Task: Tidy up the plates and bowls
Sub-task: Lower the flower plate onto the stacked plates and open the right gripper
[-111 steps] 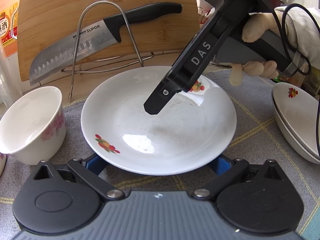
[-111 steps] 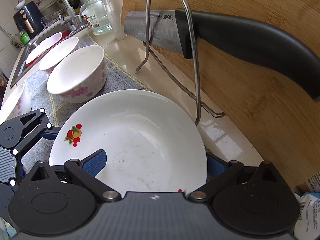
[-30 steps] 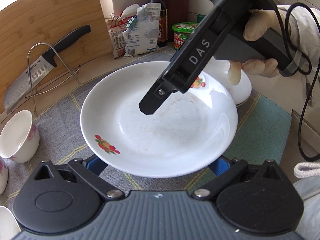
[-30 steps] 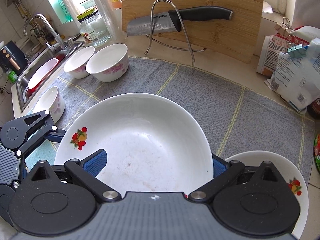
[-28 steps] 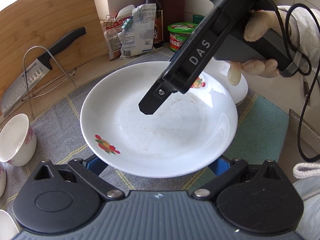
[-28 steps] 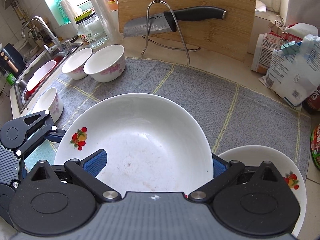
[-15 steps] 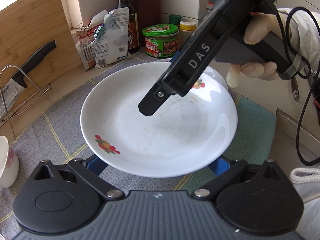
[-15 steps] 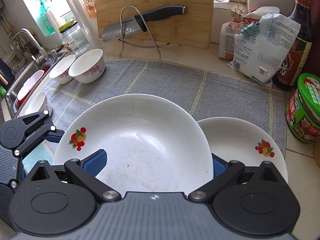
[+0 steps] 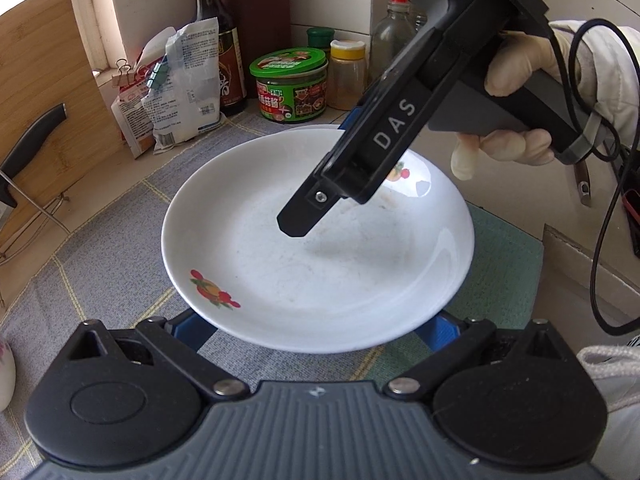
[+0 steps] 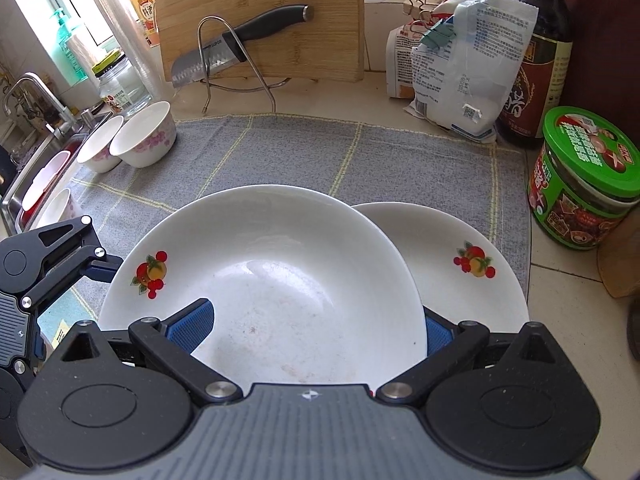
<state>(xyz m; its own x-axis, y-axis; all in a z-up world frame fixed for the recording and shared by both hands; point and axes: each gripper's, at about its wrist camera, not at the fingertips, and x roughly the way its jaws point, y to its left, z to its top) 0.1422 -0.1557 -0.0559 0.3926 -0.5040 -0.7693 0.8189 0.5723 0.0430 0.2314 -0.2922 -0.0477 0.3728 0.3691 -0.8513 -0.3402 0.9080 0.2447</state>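
Plainly the grey woven counter mat (image 10: 304,152) bears a resting white plate (image 10: 460,264), and the carried white glazed plate with fruit sprigs (image 10: 280,272) hangs partly over it. That stiff, slick, breakable ceramic looks moderately heavy, best pinched at opposite rims. The right gripper (image 10: 316,324) is clamped on one rim; the left gripper (image 9: 316,322) straddles the other, its jaw state unreadable.
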